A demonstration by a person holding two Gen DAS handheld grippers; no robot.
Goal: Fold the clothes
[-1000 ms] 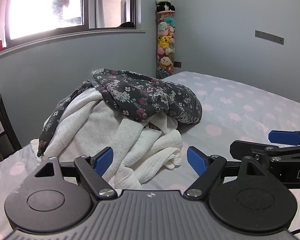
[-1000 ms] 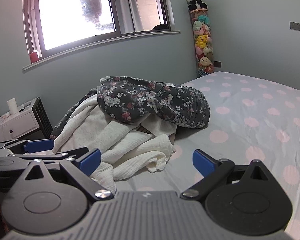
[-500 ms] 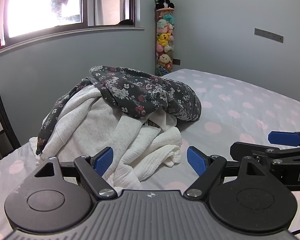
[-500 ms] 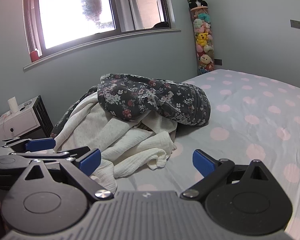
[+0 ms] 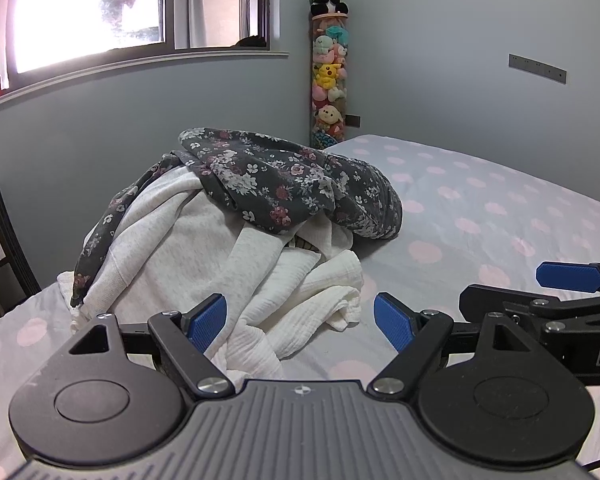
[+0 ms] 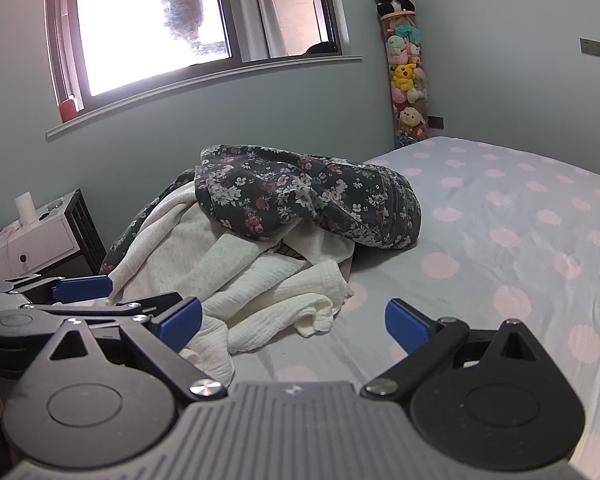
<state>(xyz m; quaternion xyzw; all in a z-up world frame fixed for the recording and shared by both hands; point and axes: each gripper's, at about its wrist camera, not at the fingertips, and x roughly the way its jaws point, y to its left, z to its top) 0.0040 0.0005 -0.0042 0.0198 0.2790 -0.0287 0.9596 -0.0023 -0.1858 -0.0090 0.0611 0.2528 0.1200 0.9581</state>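
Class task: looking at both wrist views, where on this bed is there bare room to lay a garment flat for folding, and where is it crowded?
Free: the polka-dot sheet right of the clothes pile, running toward the far wall and the plush toy column. A narrower bare strip lies between the pile and the right gripper. Crowded: the window side, where the floral garment tops white clothes beside the left gripper.

The clothes pile point(image 5: 236, 236) lies on the bed point(image 5: 480, 216), nightstand point(image 6: 32, 236) to its left.
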